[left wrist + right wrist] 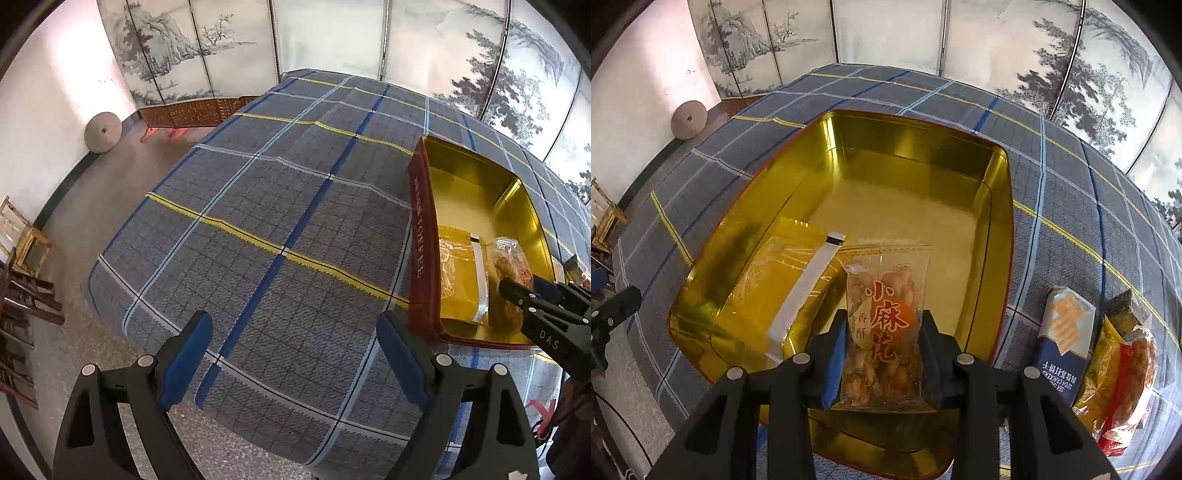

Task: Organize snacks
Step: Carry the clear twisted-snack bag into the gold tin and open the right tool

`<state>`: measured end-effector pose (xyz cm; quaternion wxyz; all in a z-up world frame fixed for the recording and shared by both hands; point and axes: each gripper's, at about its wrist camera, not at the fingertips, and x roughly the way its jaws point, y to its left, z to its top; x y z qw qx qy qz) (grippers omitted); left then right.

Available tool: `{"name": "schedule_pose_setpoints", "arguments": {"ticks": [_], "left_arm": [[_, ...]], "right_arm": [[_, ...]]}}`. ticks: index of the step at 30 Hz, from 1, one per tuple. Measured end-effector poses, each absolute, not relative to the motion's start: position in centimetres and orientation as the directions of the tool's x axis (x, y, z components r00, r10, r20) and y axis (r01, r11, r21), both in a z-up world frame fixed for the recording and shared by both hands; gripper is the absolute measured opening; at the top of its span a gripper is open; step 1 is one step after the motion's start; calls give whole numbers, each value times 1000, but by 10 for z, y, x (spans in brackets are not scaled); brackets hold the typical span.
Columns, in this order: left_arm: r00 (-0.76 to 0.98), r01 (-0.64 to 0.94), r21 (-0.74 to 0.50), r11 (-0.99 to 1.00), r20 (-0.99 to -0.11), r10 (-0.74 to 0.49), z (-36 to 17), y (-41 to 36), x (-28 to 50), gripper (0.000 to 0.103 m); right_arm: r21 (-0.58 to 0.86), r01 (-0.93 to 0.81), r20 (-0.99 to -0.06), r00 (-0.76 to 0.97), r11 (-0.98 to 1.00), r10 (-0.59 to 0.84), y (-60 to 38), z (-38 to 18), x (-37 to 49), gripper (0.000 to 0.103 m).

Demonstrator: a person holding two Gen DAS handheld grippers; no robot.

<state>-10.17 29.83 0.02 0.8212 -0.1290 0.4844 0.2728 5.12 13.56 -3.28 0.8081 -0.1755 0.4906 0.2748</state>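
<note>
A gold-lined tin box with dark red outer walls stands on the plaid table. A gold snack packet lies inside it at the near left. My right gripper is shut on a clear fried-twist snack bag with red characters, holding it over the tin's near part; the bag also shows in the left wrist view. My left gripper is open and empty above the tablecloth, left of the tin.
On the table right of the tin lie a blue soda cracker box, a yellow and red snack bag and a dark packet. Wooden chairs stand at the left. A folding screen stands behind the table.
</note>
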Motion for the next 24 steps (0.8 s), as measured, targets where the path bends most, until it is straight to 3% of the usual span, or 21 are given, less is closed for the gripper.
{"name": "schedule_pose_setpoints", "arguments": {"ticks": [6, 10, 24], "left_arm": [[380, -573, 53, 818, -867, 322, -1, 298, -101, 88], [382, -572, 51, 818, -867, 321, -1, 298, -101, 88], [406, -523, 58, 850, -860, 309, 7, 265, -89, 88]], "right_arm": [[-11, -619, -891, 362, 785, 273, 136, -32, 51, 41], [-17, -622, -884, 375, 783, 279, 137, -28, 50, 54], [48, -635, -857, 370, 771, 358, 112, -2, 46, 54]]}}
